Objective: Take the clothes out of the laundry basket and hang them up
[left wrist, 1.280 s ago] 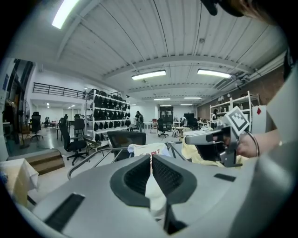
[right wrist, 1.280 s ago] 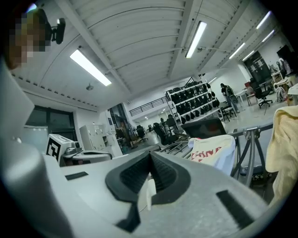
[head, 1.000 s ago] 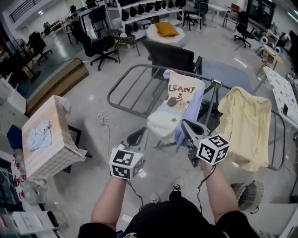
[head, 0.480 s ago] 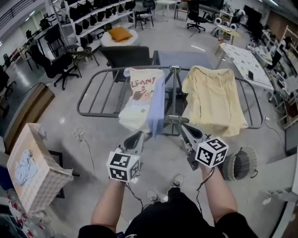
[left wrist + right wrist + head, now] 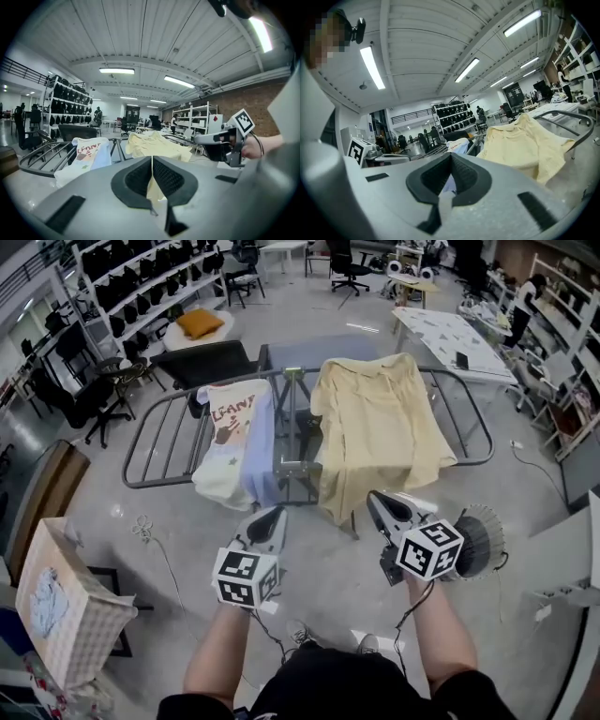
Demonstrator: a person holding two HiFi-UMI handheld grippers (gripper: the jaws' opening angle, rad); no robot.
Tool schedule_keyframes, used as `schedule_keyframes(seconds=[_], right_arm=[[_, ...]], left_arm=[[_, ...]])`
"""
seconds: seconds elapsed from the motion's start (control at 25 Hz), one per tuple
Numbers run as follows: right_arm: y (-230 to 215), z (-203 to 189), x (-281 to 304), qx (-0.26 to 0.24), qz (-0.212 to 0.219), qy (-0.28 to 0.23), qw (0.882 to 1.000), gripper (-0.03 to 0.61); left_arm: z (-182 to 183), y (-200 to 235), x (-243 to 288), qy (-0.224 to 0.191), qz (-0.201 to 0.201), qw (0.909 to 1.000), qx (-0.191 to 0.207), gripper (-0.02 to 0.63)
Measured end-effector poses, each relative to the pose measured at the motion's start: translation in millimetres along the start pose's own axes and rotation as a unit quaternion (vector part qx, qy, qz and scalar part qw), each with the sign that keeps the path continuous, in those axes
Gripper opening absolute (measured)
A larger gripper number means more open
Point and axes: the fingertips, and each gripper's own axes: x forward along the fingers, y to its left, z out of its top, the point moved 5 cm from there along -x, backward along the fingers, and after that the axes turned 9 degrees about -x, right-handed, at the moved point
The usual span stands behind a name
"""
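— Yellow cloth on the rack, what is it?
— It is a yellow shirt (image 5: 380, 432), spread over the right half of the grey drying rack (image 5: 155, 442). To the left of it hang a white T-shirt (image 5: 225, 442) with a red print and a pale blue garment (image 5: 263, 460). These two touch each other.
— And where is the laundry basket?
— The laundry basket (image 5: 80, 620) is at the lower left of the head view, well apart from both grippers. One pale blue cloth (image 5: 45, 589) lies inside it.
— What do the grippers hold?
— Nothing. The left gripper (image 5: 271, 517) has its fingers (image 5: 139, 177) pressed together, and no cloth is between them. The right gripper (image 5: 378, 500) is the same: its fingers (image 5: 435, 174) meet and are empty.
— Where do they point?
— Both point toward the rack, side by side in front of the person. The left one aims near the blue garment, the right one near the lower hem of the yellow shirt. Neither touches the clothes.
— Is anything else near?
— A round fan (image 5: 478, 540) is on the floor beside the right gripper, and a black office chair (image 5: 202, 360) stands behind the rack.
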Motion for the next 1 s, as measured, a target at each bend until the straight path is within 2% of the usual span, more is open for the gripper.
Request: schedule_keyframes(seconds=[0.24, 0.6, 0.76, 1.0], right_arm=[[-49, -13, -88, 0.003, 0.002, 0.001, 1.000, 0.005], [-94, -25, -192, -0.003, 0.025, -0.005, 1.000, 0.005], [-101, -35, -219, 0.004, 0.030, -0.004, 1.000, 0.005], [-85, -51, -234, 0.017, 0.045, 0.002, 0.999, 0.005]], left_arm=[[-15, -85, 9, -0.004, 0.020, 0.9997, -0.013, 0.011], [-41, -204, -1, -0.014, 0.047, 0.9988, 0.002, 0.011], [-55, -234, -5, -0.007, 0.047, 0.9988, 0.009, 0.011], [-62, -250, -27, -0.006, 0.053, 0.9985, 0.014, 0.011]])
